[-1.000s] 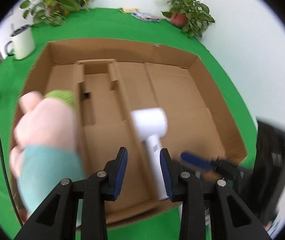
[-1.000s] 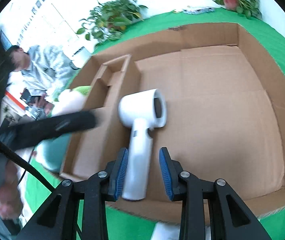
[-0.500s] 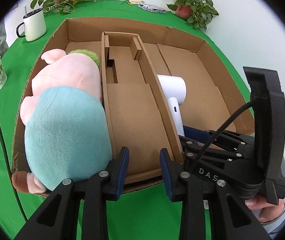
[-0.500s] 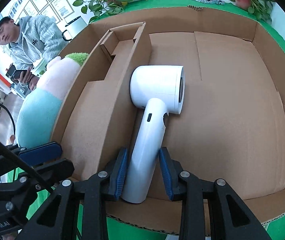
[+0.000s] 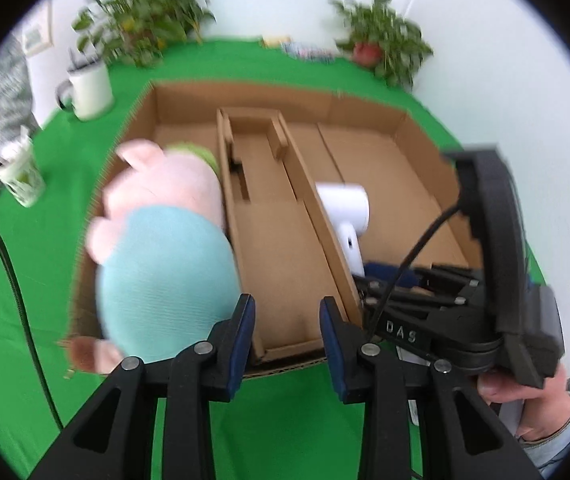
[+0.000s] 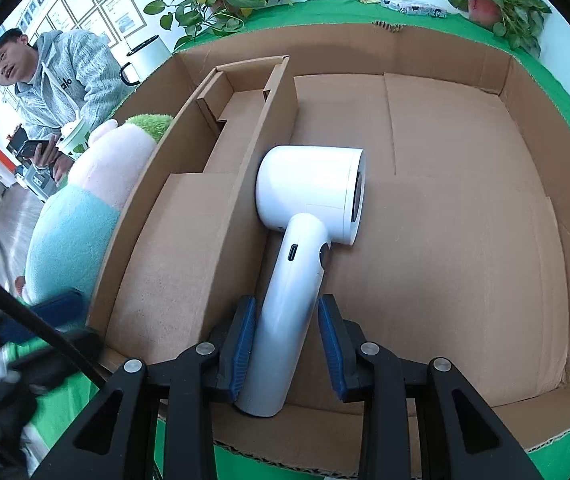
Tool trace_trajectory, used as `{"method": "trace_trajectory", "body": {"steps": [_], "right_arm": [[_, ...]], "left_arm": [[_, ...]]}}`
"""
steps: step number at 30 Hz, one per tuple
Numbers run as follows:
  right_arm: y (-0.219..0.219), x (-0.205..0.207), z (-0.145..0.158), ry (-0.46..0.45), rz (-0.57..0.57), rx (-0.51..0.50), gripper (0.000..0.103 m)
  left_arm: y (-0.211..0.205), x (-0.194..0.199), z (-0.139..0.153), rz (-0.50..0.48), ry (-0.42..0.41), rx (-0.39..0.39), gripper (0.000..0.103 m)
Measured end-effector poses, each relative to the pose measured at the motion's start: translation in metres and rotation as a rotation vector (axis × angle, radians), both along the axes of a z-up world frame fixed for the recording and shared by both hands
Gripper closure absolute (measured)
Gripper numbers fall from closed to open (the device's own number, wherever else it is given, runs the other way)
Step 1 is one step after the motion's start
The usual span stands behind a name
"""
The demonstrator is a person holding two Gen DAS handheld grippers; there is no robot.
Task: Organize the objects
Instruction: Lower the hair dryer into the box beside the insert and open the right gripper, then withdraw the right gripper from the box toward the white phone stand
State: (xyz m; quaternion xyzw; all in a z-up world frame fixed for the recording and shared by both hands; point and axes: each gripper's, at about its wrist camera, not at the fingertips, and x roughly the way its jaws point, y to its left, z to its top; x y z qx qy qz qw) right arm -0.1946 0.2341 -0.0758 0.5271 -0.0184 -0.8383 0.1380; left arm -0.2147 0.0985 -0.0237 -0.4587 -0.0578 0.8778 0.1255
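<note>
Cardboard box [image 6: 533, 92] with three compartments
Plush pig [image 5: 161, 248] left, hairdryer [image 6: 305, 240] right in right claw [image 6: 287, 338]; left claw [image 5: 287, 334] empty, narrow.

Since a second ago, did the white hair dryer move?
Yes. The hair dryer sank lower into the cardboard box, just right of its divider.

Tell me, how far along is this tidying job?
The plush pig already lies in the cardboard box's left section. The right gripper holds the white hair dryer, lying in the wide right section. The left gripper is empty. Left: releasing the dryer; the middle section holds nothing.
</note>
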Motion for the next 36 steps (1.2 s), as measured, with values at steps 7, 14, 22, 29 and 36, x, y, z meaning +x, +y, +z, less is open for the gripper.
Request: {"method": "trace_trajectory", "body": {"steps": [7,14,22,29,36], "right_arm": [[0.023,0.061,0.046,0.267,-0.031,0.018,0.033],[0.046,0.155,0.084,0.477,-0.016,-0.040,0.018],[0.063,0.227,0.092,0.542,-0.029,-0.051,0.060],[0.090,0.268,0.086,0.551,-0.047,-0.087,0.009],[0.100,0.303,0.086,0.594,-0.029,-0.153,0.004]], "left_arm": [[-0.018,0.046,0.038,0.114,0.242,-0.015,0.032],[-0.020,0.095,0.060,0.221,0.451,-0.024,0.022],[-0.002,0.152,0.071,0.243,0.547,-0.047,0.022],[0.007,0.181,0.067,0.204,0.492,-0.045,0.091],[0.008,0.215,0.071,0.275,0.544,-0.084,0.006]]}}
